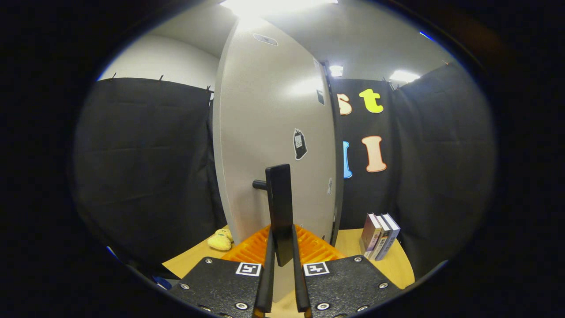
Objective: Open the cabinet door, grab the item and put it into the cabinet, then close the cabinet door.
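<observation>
I see my hand-held gripper (282,247) nearly closed, both fingers clamping the black bar handle (280,207) of the grey metal cabinet door (273,132), orange ridged tray (315,249) on the wooden desk (348,243) beyond

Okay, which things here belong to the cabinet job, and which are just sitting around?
Job:
cabinet door
black door handle, with the gripper shut on it
yellow plush toy, probably the item

Lying about:
three upright books
orange ribbed mat
wooden table
</observation>
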The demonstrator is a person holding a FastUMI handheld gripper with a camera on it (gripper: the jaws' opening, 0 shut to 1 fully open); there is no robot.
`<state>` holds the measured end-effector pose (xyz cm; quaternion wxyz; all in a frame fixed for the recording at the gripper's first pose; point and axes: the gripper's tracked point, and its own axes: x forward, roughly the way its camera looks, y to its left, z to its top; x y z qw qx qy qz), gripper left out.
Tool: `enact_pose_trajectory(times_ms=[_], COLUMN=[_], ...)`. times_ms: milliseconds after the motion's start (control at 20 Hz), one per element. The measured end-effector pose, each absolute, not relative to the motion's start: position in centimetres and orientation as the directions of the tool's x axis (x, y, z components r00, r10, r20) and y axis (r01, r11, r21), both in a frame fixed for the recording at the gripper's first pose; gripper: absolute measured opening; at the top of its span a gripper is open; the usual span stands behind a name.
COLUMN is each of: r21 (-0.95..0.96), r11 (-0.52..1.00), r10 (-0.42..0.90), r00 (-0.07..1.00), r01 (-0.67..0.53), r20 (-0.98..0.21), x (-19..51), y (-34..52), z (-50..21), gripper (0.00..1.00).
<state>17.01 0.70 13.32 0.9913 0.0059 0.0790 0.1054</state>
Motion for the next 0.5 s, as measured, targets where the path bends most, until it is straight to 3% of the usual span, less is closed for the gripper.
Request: enact_pose_trajectory(times_ms=[400, 500], r21=[0.003, -0.014], r11=[1.0, 0.998], r10=[0.016, -0.061], r00=[0.988, 0.989], r01=[-0.016, 0.06], r20=[-0.154, -0.137], x=[17.3, 17.7], y=[-3.2, -5.0], z=[13.1, 13.3], gripper=[0.21, 0.14])
